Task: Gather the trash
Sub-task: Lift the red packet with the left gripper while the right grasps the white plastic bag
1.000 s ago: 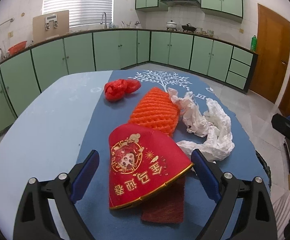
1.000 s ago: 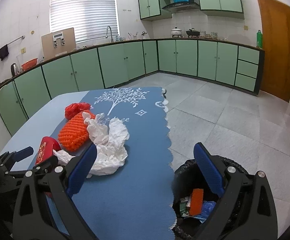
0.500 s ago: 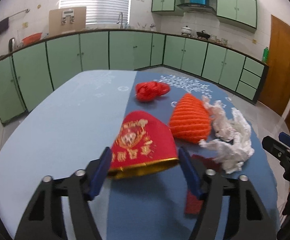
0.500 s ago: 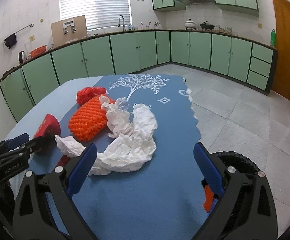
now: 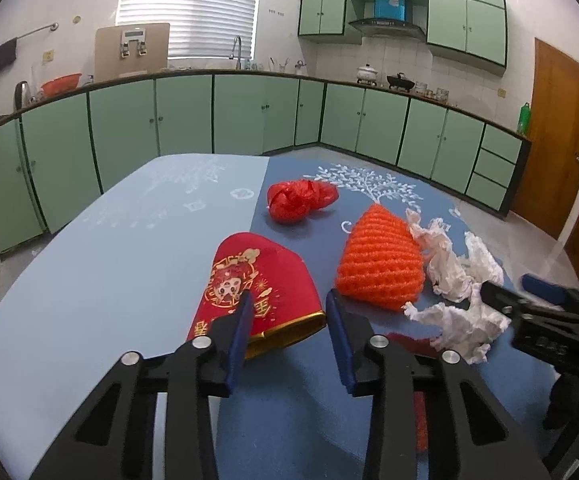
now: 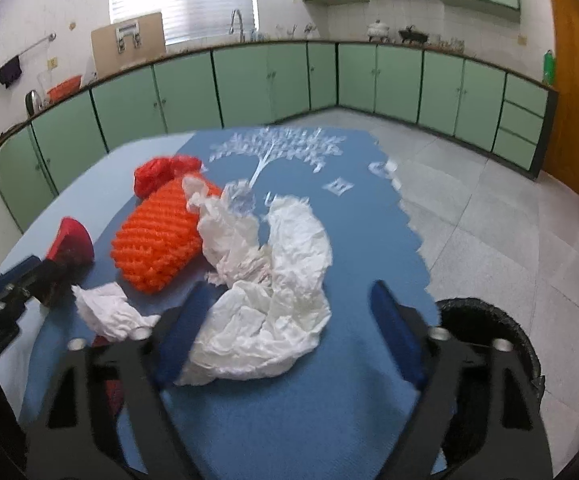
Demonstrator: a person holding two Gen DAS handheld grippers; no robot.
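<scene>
Left wrist view: left gripper [image 5: 287, 312] has its jaws pinched on the gold-trimmed edge of the red printed paper cone [image 5: 255, 284] on the blue tablecloth [image 5: 109, 280]. Right gripper [image 6: 285, 312] gapes wide around the crumpled white tissue [image 6: 273, 292], gripping nothing. Orange foam net [image 6: 157, 236] at 10 o'clock, black bin [image 6: 485, 328] at 3.
</scene>
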